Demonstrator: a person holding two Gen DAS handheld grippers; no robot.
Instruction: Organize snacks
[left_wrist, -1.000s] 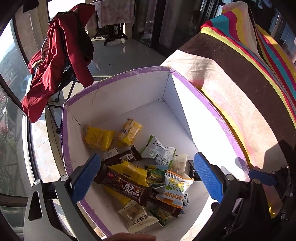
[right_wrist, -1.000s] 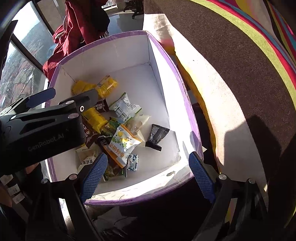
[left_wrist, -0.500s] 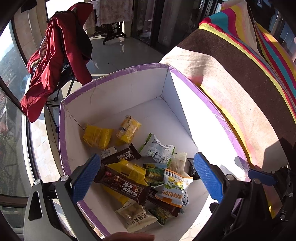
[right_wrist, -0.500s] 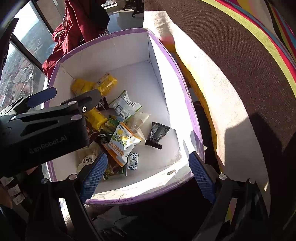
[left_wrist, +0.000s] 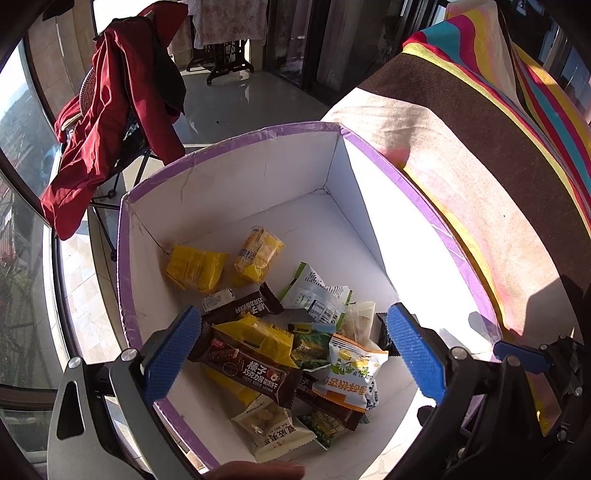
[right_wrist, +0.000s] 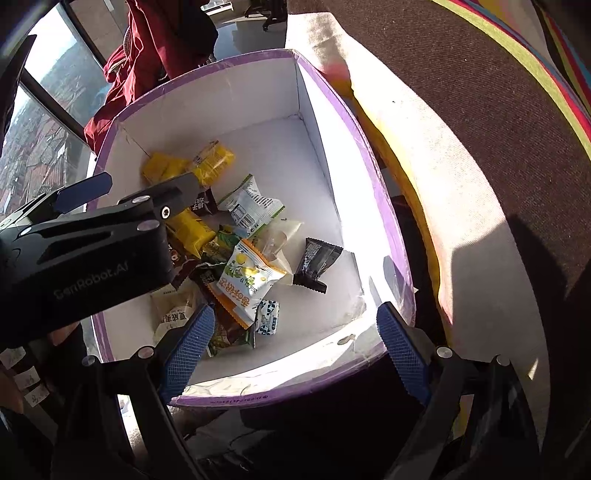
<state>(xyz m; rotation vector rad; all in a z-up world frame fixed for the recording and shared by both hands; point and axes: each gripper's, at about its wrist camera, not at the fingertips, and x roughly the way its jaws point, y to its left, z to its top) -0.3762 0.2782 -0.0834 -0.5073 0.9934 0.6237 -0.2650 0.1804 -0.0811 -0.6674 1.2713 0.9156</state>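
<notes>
Both grippers hang over a white box (left_wrist: 236, 184) with a purple rim. The left gripper (left_wrist: 295, 350) has its fingers spread wide, gripping nothing, and so does the right gripper (right_wrist: 295, 350). The snacks (left_wrist: 288, 343) lie heaped in the box at lower centre of the left view. A striped cloth (left_wrist: 480, 155) fills the right side.
</notes>
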